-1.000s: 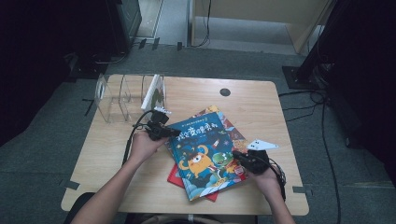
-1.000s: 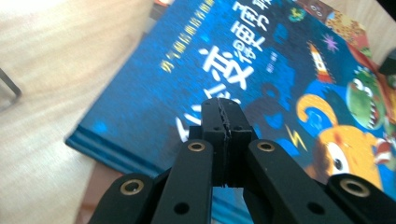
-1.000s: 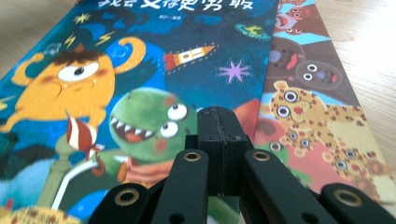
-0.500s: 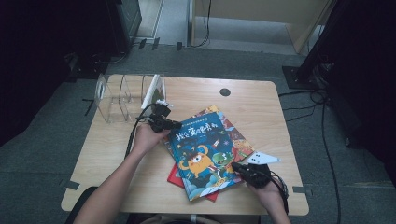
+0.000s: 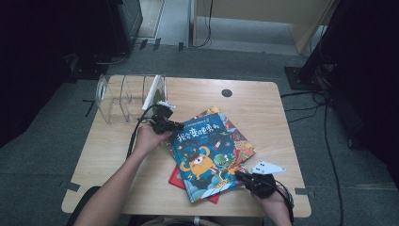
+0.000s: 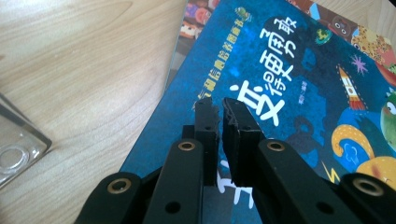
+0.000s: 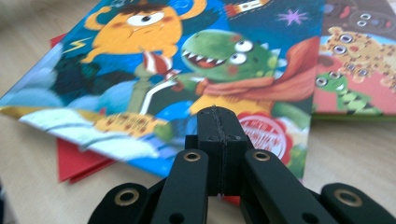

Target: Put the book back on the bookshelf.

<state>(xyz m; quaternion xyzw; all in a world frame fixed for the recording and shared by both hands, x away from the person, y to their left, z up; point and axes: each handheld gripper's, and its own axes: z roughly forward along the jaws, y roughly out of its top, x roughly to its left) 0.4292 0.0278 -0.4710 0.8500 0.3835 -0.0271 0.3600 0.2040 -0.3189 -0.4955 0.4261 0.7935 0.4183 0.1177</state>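
Observation:
A blue picture book (image 5: 207, 150) with an orange monster lies tilted on top of a red book (image 5: 178, 181) and a spotted, colourful book (image 5: 239, 141). My left gripper (image 5: 181, 126) hovers over the blue book's (image 6: 289, 70) top left corner. In the left gripper view its jaws (image 6: 219, 105) have just been opening to a narrow slit, with nothing between them. My right gripper (image 5: 240, 175) is at the book's lower right corner, near the table's front edge. The right gripper (image 7: 219, 114) is shut and empty, its tips low before the blue cover (image 7: 187, 60).
A clear plastic rack (image 5: 120, 101) stands at the table's back left, with a thin white book (image 5: 154, 92) upright in its right slot. Its corner (image 6: 18, 144) is close to the left gripper. A black hole (image 5: 227, 92) sits in the tabletop at the back.
The right hand has slid toward the table's front edge, along the blue book's lower right side. The left hand has stayed at the book's top corner.

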